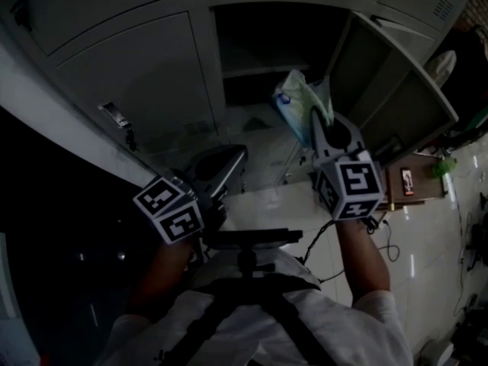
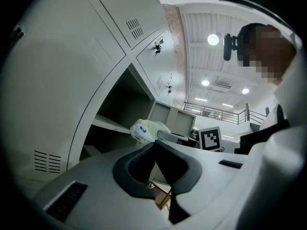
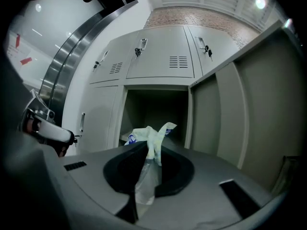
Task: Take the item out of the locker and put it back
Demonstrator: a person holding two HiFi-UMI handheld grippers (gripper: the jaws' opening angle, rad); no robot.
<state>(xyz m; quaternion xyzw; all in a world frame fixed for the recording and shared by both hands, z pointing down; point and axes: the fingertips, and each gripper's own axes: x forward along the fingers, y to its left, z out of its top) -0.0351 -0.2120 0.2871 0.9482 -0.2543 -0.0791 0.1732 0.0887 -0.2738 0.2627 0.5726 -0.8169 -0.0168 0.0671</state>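
Note:
An open locker compartment (image 1: 267, 40) with a shelf inside faces me, its door (image 1: 396, 82) swung out to the right. My right gripper (image 1: 316, 122) is shut on a pale green and white plastic pack (image 1: 299, 97), held just in front of the opening. In the right gripper view the pack (image 3: 148, 134) sticks out from between the jaws of the right gripper (image 3: 151, 148) toward the dark compartment (image 3: 156, 109). My left gripper (image 1: 229, 162) hangs lower left, below the locker. Its jaws meet with nothing between them (image 2: 156, 141). The left gripper view also shows the pack (image 2: 146, 130).
Closed grey locker doors (image 1: 145, 82) with vents and latches surround the open one. On the glossy tiled floor to the right stands a small wooden stand (image 1: 412, 181) with a phone on it, and cables (image 1: 381, 242) trail nearby.

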